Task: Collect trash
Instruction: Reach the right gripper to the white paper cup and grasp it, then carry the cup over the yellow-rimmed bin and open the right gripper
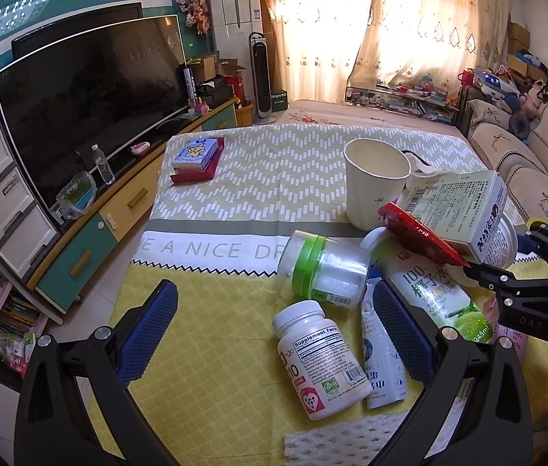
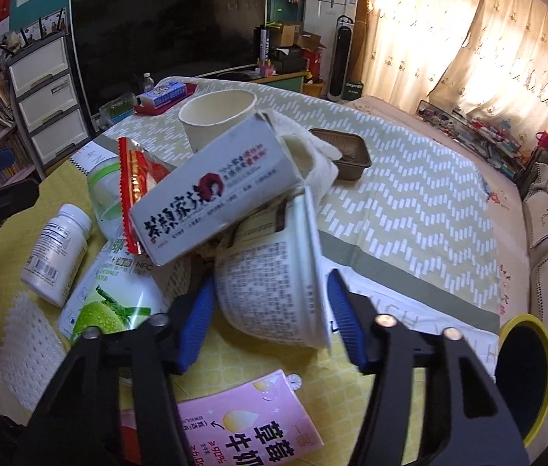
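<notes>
**Two grippers over the trash pile, neither yet holding anything**

Both tools are released. The right gripper has its blue pads either side of a tipped printed white cup; whether they touch it I cannot tell. The left gripper stands spread wide above a white supplement bottle lying near the cloth's front edge.

Recommended handling: close on the cup's body below the rim, since thin walls will likely buckle. A grey tea carton and red wrapper lean on the pile and may slide when the cup is lifted, so raise slowly.

Containers:
- Yellow-rimmed bin, beyond the cloth's right front corner; interior dark, contents not visible.
- Upright paper cup, mid-cloth; appears empty.
- Green-lidded clear jar, on its side; contents unclear.
- Brown tray; seemingly empty.
- Coconut water carton, lying flat.
</notes>
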`<state>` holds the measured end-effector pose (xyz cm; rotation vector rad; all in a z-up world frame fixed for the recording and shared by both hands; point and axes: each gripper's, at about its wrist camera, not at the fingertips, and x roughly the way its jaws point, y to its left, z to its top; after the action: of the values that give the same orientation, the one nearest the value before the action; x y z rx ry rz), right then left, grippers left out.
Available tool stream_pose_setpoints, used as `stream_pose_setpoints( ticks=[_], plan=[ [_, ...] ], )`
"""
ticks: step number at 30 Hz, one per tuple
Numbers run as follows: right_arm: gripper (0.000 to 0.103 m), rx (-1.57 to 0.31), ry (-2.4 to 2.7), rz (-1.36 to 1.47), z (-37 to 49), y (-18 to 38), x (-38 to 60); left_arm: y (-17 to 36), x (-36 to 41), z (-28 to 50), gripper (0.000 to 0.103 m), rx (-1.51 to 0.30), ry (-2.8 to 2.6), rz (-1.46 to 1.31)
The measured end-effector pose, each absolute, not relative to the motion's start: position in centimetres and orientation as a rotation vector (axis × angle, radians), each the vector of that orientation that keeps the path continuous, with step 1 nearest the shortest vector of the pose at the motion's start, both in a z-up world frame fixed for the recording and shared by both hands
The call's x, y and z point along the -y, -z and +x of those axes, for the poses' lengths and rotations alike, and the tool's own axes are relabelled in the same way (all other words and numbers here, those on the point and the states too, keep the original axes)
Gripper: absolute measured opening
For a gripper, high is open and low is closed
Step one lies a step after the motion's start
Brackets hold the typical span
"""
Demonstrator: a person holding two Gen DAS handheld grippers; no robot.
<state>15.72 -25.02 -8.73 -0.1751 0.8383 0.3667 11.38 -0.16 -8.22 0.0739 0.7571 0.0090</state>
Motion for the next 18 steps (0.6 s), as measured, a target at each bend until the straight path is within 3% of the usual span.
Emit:
stream_pose_setpoints(
  ticks=[1, 3, 4, 18],
  plan=[
    [0.046, -0.838, -0.373, -0.164, 15.8, 8.7, 25.1, 8.2, 0.1, 11.4, 0.099, -0.756, -0.009, 0.073],
    [0.026, -0.833, -0.396, -0.137, 15.6, 8.5, 25.4, 8.3, 0.2, 11.5, 0.099, -0.756, -0.009, 0.071],
    [0.005, -0.829, -0.398, -0.117, 15.5, 8.4, 25.7, 8.3, 0.3, 11.5, 0.099, -0.755, -0.009, 0.071],
    [0.005, -0.744, -0.269, -0.023, 13.4, 5.7, 31.4, 7.6, 1.4, 10.6, 0.099, -0.739, 0.012, 0.096]
  ],
)
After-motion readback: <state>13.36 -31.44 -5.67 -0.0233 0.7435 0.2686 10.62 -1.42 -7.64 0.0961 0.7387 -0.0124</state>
